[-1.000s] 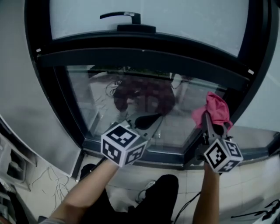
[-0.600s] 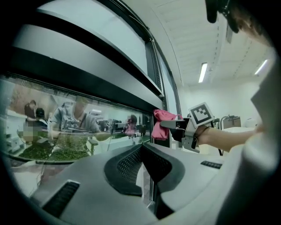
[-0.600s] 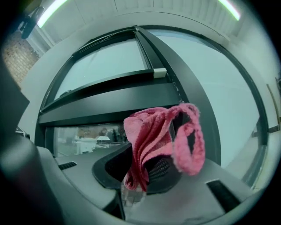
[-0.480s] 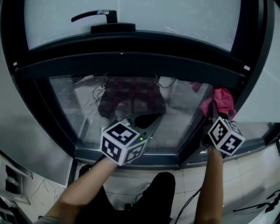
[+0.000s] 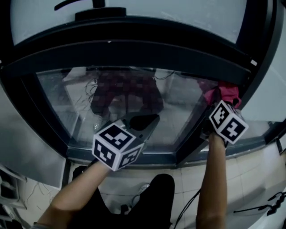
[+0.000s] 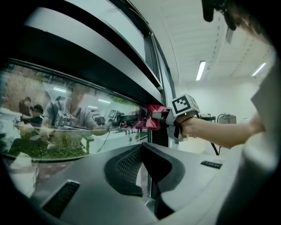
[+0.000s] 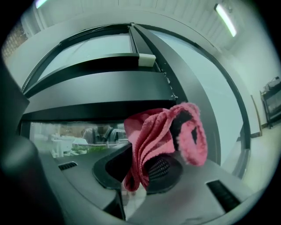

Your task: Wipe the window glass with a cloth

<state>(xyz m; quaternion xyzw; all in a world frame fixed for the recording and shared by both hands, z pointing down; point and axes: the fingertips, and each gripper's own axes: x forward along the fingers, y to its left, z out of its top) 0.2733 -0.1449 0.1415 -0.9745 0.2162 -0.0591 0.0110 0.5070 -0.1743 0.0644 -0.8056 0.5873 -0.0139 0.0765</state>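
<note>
Head view: at lower left, left gripper (image 5: 148, 120) with its marker cube (image 5: 117, 146) nearest the camera, black jaws closed together and aimed at the window glass (image 5: 125, 100). At right of centre, right gripper (image 5: 220, 99) tipped upward, jaws buried in a pink cloth (image 5: 227, 91). Cloth bunched at the upper right corner of the lower pane, right where the dark window frame (image 5: 134, 49) meets its slanting upright. Handle (image 5: 73, 3) just showing at the top edge; pale floor tiles (image 5: 250, 179) along the bottom right.

Left gripper view: jaws of the left gripper (image 6: 141, 147) tip to tip, nothing caught between them, pointing along the glass (image 6: 66, 127), which fills the left half with reflections. Just above centre, the right gripper (image 6: 161, 119) on a bare forearm (image 6: 219, 132), clamped on the cloth (image 6: 153, 117), which looks pressed to the pane beside the black upright.

Right gripper view: jaws of the right gripper (image 7: 139, 172) closed on the cloth (image 7: 151, 134), folds pinched at the bottom, a loose loop flopping to the right. Behind, a strip of glass (image 7: 74, 134) at left, under the black bars of the frame (image 7: 109, 88).
</note>
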